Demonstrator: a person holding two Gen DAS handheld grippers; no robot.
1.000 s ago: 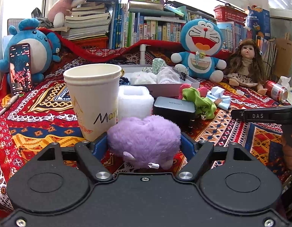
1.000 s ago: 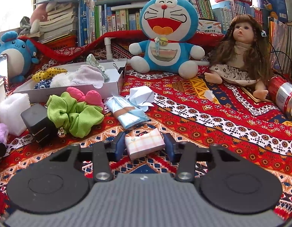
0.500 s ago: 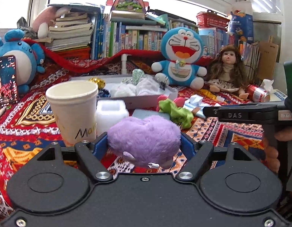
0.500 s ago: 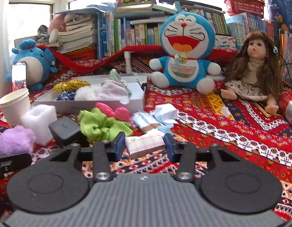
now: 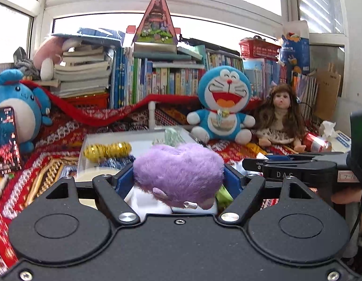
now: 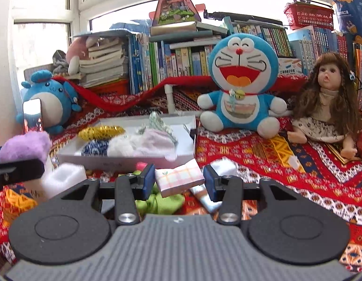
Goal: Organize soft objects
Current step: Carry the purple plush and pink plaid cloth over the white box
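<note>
My left gripper point(image 5: 178, 179) is shut on a fluffy purple heart plush point(image 5: 178, 175), held above the table; the plush also shows at the left of the right wrist view point(image 6: 24, 147). My right gripper point(image 6: 179, 182) is shut on a pink-and-white checked folded cloth point(image 6: 179, 179), lifted above the table. A white tray point(image 6: 124, 161) ahead holds a gold scrunchie point(image 6: 101, 132), a blue patterned item, a white fluffy piece and a pink cloth point(image 6: 155, 145). A green scrunchie point(image 6: 157, 205) lies on the cloth under my right gripper.
A Doraemon plush point(image 6: 242, 89), a doll point(image 6: 326, 107) and a blue round plush point(image 6: 49, 98) sit behind the tray before stacked books. A white foam block point(image 6: 63, 179), a paper cup point(image 5: 103, 175), a phone point(image 5: 5, 140) and a red can point(image 5: 317, 142) lie around.
Both grippers have risen from the table with their objects and moved toward the white tray. The cup and foam block now sit below the left gripper.
</note>
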